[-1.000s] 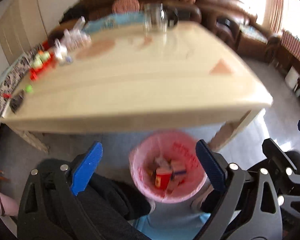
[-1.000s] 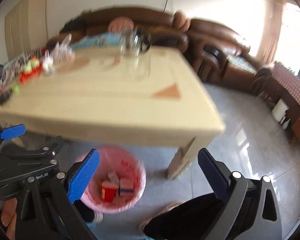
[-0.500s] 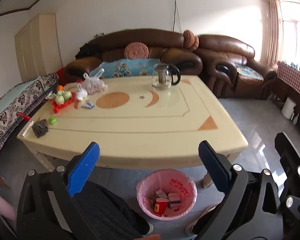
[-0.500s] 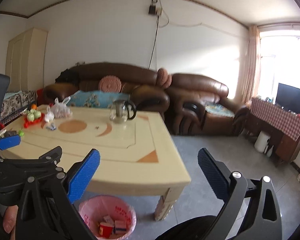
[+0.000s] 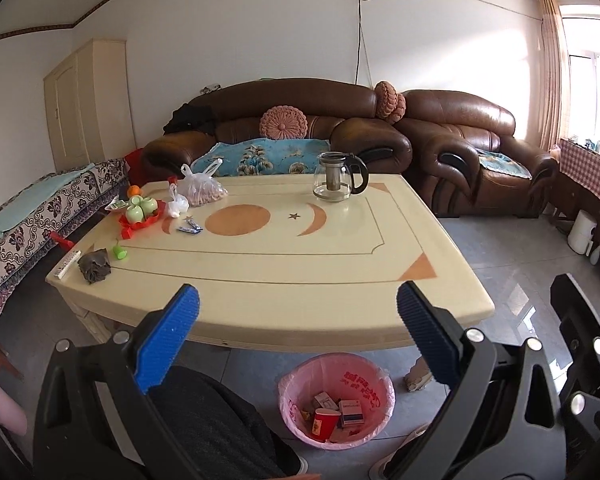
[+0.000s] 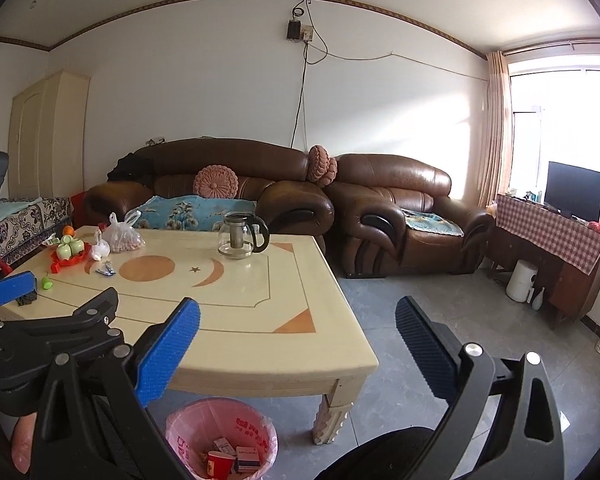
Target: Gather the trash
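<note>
A pink-lined trash bin (image 5: 336, 398) stands on the floor under the near edge of the cream table (image 5: 284, 256); it also shows in the right wrist view (image 6: 222, 438). It holds a red cup (image 5: 324, 424) and small boxes. On the table's left end lie a dark crumpled wad (image 5: 95, 266), a small green piece (image 5: 120, 252) and blue-white wrappers (image 5: 190, 227). My left gripper (image 5: 298, 330) is open and empty, above the bin. My right gripper (image 6: 298, 344) is open and empty, to its right.
A glass teapot (image 5: 336, 182), a plastic bag of nuts (image 5: 202, 190) and a red tray with green cups (image 5: 142, 212) stand on the table. Brown sofas (image 5: 340, 128) line the far wall. A white comb-like item (image 5: 68, 265) lies at the table's left corner.
Both grippers have lifted and tilted up from looking down at the bin to looking across the table and room. Both stay open and empty.
</note>
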### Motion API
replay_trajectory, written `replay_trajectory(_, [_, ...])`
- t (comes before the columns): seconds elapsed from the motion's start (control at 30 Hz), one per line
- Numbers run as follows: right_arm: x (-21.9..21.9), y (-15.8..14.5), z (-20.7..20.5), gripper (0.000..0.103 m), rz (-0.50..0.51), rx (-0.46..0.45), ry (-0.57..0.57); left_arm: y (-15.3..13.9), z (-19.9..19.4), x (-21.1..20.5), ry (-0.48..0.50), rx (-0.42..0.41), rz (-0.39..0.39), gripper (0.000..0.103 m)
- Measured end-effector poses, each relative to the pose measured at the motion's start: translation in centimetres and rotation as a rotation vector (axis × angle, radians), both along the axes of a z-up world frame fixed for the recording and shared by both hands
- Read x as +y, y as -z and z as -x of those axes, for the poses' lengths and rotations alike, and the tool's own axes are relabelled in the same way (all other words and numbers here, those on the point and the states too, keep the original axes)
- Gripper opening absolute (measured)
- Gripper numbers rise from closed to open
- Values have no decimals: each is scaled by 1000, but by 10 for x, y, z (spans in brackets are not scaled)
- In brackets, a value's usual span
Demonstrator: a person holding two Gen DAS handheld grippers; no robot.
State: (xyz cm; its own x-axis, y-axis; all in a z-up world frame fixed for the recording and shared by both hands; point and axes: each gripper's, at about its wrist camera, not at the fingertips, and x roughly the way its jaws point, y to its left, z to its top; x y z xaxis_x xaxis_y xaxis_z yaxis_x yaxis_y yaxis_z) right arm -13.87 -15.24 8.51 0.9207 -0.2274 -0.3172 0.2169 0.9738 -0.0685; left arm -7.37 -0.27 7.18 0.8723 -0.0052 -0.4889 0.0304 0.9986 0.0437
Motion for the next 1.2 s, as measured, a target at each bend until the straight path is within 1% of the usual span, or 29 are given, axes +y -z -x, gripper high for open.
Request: replay_trajectory(1.2, [6,-6,8,96,20,-14,9,-1,8,0,3,-7,4,97])
